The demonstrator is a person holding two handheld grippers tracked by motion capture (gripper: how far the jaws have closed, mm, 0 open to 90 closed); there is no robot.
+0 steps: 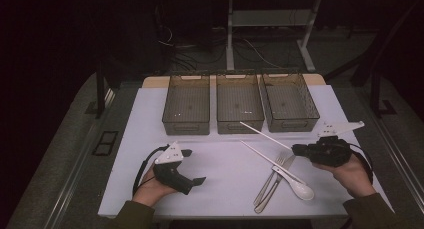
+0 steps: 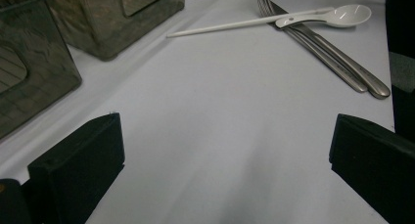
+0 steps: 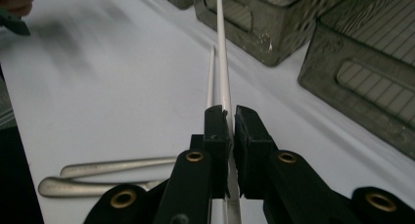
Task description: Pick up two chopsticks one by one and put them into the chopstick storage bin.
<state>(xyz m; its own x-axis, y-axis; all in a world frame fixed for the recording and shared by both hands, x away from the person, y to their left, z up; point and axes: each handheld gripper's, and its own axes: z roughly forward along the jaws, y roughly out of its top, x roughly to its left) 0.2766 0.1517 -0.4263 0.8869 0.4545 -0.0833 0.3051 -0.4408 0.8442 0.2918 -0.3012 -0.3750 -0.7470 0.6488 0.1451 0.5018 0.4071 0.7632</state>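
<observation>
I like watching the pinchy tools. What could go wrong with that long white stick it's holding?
1. The right gripper pinches one white chopstick near its end, so the long free part may swing or slip out.
2. Its tip points toward the middle bin and might knock the rim instead of going in.
3. The other chopstick lies across the forks and spoon; grabbing it could drag those along.
</observation>
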